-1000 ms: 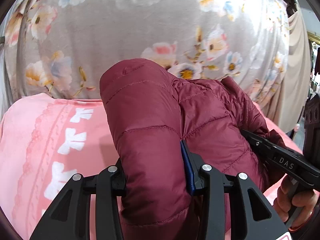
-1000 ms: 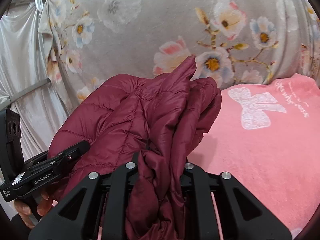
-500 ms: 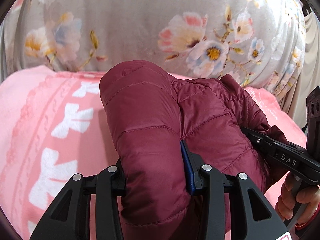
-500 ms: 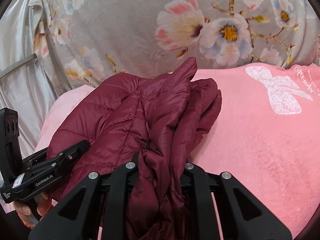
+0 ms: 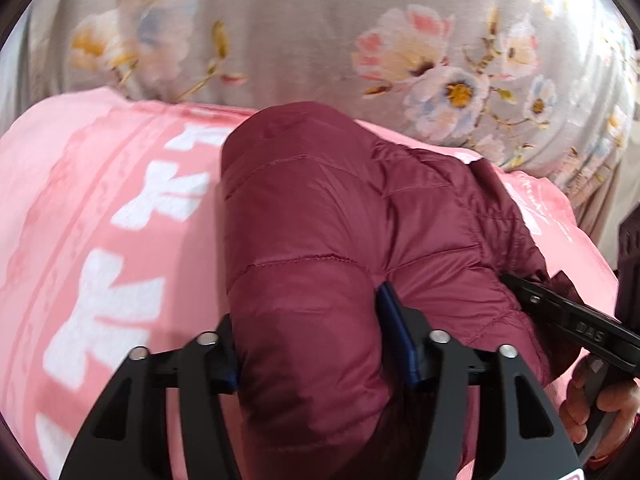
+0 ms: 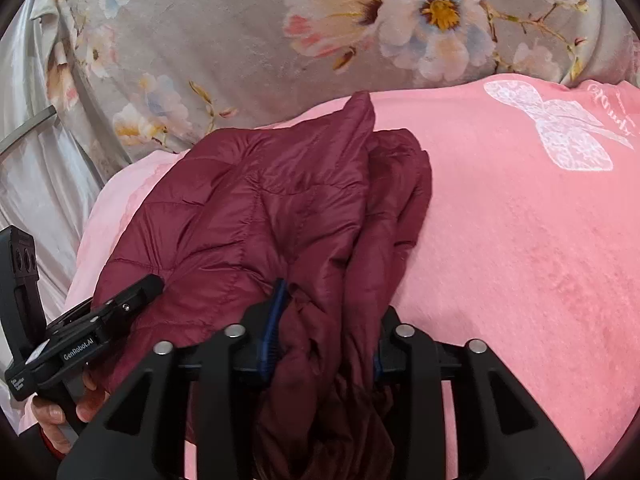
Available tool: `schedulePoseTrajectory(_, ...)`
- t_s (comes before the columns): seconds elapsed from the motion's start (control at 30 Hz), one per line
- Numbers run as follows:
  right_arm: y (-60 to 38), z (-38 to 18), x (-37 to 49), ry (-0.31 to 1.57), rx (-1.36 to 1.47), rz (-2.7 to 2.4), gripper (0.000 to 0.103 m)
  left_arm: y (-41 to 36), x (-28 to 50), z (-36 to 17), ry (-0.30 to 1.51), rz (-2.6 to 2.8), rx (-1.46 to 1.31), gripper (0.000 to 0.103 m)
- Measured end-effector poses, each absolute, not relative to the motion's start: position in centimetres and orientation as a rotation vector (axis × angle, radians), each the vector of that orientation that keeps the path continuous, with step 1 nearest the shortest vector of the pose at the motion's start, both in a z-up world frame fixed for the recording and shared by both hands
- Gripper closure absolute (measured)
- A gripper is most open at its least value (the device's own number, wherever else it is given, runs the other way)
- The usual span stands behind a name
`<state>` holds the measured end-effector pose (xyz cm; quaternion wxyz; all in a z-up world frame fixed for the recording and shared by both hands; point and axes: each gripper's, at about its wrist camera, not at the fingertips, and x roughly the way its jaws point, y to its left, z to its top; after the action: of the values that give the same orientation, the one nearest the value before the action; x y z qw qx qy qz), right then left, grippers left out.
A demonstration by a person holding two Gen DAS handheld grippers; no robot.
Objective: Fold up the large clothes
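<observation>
A quilted maroon puffer jacket [image 5: 320, 240] is seen bundled on a pink plush blanket with white bows [image 5: 100, 240].

At the left, a padded fold of the jacket is bracketed by the left gripper [image 5: 308, 340], whose jaws are opening while the blue pads still touch the fabric. At the right, gathered jacket cloth [image 6: 280, 208] is straddled by the right gripper [image 6: 324, 344], its jaws likewise opening with the fabric between them. Each handle is held by a hand [image 6: 60, 412]. A grey floral cloth [image 6: 224, 32] is seen behind the blanket.
</observation>
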<state>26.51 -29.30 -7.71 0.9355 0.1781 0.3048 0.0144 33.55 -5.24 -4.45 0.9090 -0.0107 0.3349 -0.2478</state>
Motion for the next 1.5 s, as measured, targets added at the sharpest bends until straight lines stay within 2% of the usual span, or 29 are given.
schedulePoseTrajectory(0.07, -29.7, -7.6, 25.2, 0.629, 0.360, 0.017, 0.049, -4.6, 33.0, -4.3, 0.701, -0.473, -0.022, 0.034)
schedulePoseTrajectory(0.1, -30.0, -7.5, 24.4, 0.624, 0.360, 0.014, 0.048, -4.2, 32.6, -4.1, 0.703, -0.446, -0.019, 0.033)
schedulePoseTrajectory(0.23, -31.4, -6.2, 21.3, 0.604, 0.363, -0.013, 0.051, -3.1, 31.3, -2.6, 0.743, -0.375, 0.019, 0.032)
schedulePoseTrajectory(0.3, -31.4, -4.9, 20.7, 0.602, 0.340, -0.030, 0.070, -3.0, 31.0, -1.6, 0.770, -0.313, 0.051, 0.032)
schedulePoseTrajectory(0.33, -31.2, -4.3, 20.7, 0.600, 0.327, -0.040, 0.076, -3.0, 31.0, -1.0, 0.781, -0.270, 0.064, 0.032)
schedulePoseTrajectory(0.37, -30.9, -3.6, 20.8, 0.600, 0.312, -0.047, 0.088, -3.1, 31.1, -0.5, 0.797, -0.229, 0.073, 0.033)
schedulePoseTrajectory(0.43, -29.9, -2.4, 21.5, 0.603, 0.280, -0.066, 0.095, -3.5, 31.5, 0.3, 0.841, -0.178, 0.060, 0.036)
schedulePoseTrajectory(0.47, -29.4, -2.0, 21.9, 0.599, 0.261, -0.079, 0.097, -3.8, 31.6, 0.5, 0.846, -0.165, 0.053, 0.041)
schedulePoseTrajectory(0.6, -26.7, -2.0, 24.2, 0.610, 0.173, -0.112, 0.097, -6.4, 31.6, 0.7, 0.805, -0.105, 0.109, 0.043)
schedulePoseTrajectory(0.8, -25.0, -5.2, 26.5, 0.660, 0.095, -0.171, 0.097, -9.3, 32.3, -2.7, 0.831, -0.126, 0.111, 0.043)
schedulePoseTrajectory(1.03, -25.4, -7.9, 27.3, 0.683, 0.132, -0.178, 0.097, -10.2, 32.2, -4.4, 0.756, -0.113, 0.134, 0.042)
schedulePoseTrajectory(1.5, -26.0, -8.6, 28.1, 0.734, 0.173, -0.159, 0.098, -11.0, 32.2, -6.1, 0.685, -0.091, 0.148, 0.041)
